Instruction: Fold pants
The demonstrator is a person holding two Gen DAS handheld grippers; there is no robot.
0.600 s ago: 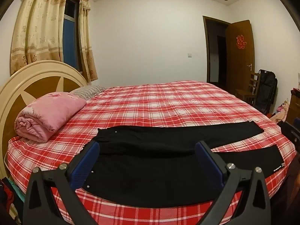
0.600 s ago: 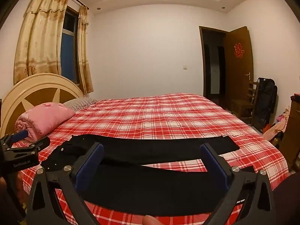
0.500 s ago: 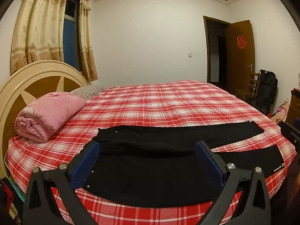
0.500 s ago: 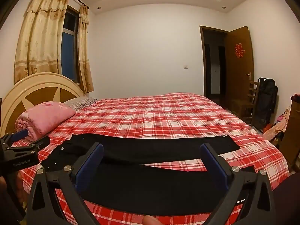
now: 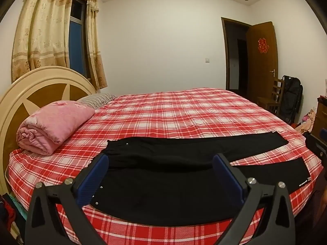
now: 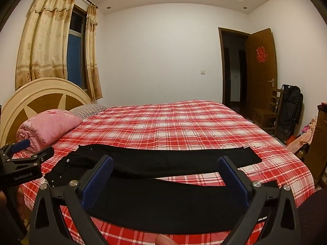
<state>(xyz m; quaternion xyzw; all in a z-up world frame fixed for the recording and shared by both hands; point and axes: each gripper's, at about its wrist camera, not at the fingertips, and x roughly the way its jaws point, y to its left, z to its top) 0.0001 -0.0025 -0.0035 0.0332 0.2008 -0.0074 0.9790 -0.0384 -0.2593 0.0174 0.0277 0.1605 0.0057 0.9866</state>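
Black pants (image 5: 173,175) lie spread flat near the front edge of a bed (image 5: 184,112) with a red plaid cover, waist toward the headboard (image 5: 30,89), legs splayed apart. Both claws, left (image 5: 160,178) and right (image 6: 165,180), hover above the pants, wide open and empty. A rolled pink quilt (image 5: 53,122) sits by the headboard, well apart; a chair (image 5: 273,100) stands by the open door (image 5: 261,61).

1. The left wrist view looked from the near bed (image 5: 163,118) edge across the pants (image 5: 173,183) toward the far wall, slightly downward.
2. The right wrist view faced the same way, set lower and further right, with the left gripper (image 6: 22,153) at its left edge.
3. Both shared bed, pants, headboard (image 5: 40,85), door (image 5: 261,61).
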